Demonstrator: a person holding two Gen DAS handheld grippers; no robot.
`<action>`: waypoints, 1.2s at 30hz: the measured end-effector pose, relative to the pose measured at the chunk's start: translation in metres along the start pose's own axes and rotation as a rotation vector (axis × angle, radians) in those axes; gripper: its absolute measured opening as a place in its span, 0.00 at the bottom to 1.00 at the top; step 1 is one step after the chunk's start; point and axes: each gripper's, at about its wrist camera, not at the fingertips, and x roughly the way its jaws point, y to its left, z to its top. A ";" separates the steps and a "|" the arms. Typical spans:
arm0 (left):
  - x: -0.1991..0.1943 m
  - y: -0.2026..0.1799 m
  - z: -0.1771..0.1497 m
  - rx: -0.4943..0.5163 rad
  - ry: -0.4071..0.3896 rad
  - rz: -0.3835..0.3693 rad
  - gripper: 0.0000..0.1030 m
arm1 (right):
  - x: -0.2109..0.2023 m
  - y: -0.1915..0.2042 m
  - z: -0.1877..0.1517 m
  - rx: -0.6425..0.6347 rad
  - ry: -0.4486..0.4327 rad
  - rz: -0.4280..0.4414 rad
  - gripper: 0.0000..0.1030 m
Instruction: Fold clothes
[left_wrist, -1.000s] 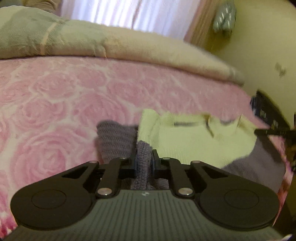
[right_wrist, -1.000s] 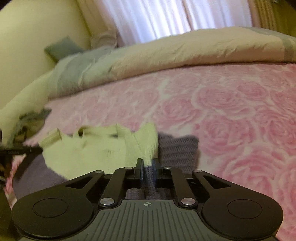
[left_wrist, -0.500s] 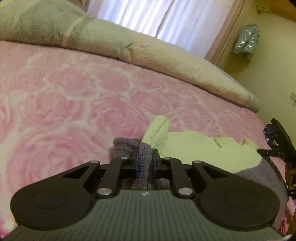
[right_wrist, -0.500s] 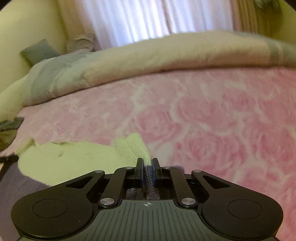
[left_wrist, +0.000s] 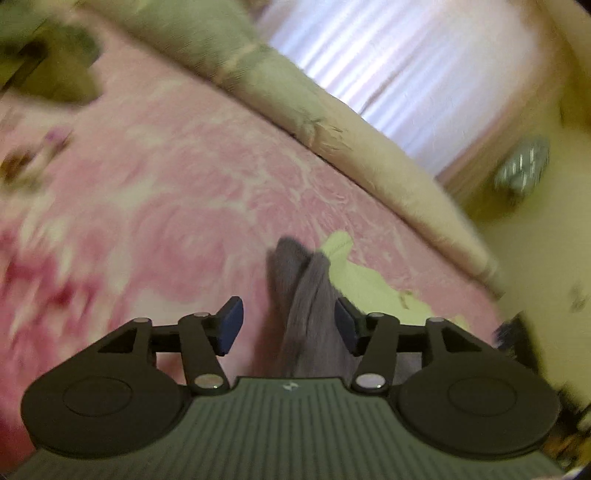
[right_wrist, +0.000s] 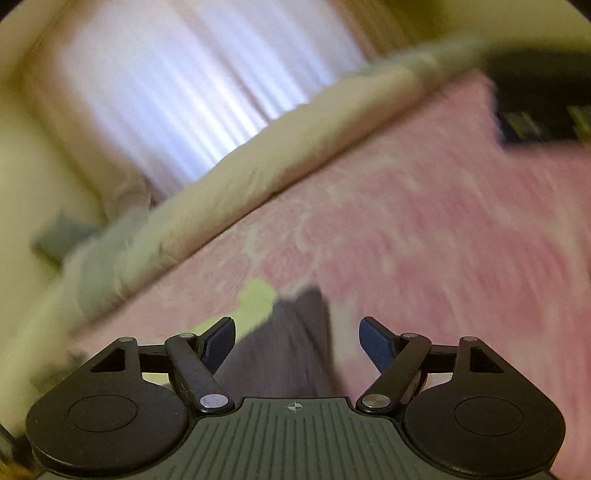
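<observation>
A knit garment, grey (left_wrist: 306, 306) and pale yellow-green (left_wrist: 365, 280), lies on the pink rose bedspread (left_wrist: 177, 206). My left gripper (left_wrist: 288, 325) is open; a raised grey fold runs between its fingers, close to the right pad. In the right wrist view the same garment's grey part (right_wrist: 284, 339) and yellow-green part (right_wrist: 255, 299) lie just ahead. My right gripper (right_wrist: 297, 341) is open over the grey cloth, holding nothing. Both views are tilted and blurred.
A beige and grey-green duvet roll (left_wrist: 332, 136) lies along the far side of the bed, with bright curtains (left_wrist: 406, 70) behind. Yellow walls flank the bed. A dark object (right_wrist: 535, 96) sits at the bed's upper right in the right wrist view.
Both grippers were shut on the grey cloth and carried it forward across the bed; now both have opened and let it go. Both cameras have tilted sharply.
</observation>
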 end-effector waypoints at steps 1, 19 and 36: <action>-0.008 0.006 -0.007 -0.044 0.008 -0.014 0.54 | -0.010 -0.010 -0.010 0.068 0.011 0.013 0.75; 0.009 0.015 -0.067 -0.219 0.079 -0.035 0.26 | 0.048 -0.045 -0.035 0.436 0.093 0.012 0.17; 0.026 -0.060 -0.094 -0.025 0.204 -0.229 0.37 | 0.176 -0.050 0.145 -0.036 0.129 -0.098 0.53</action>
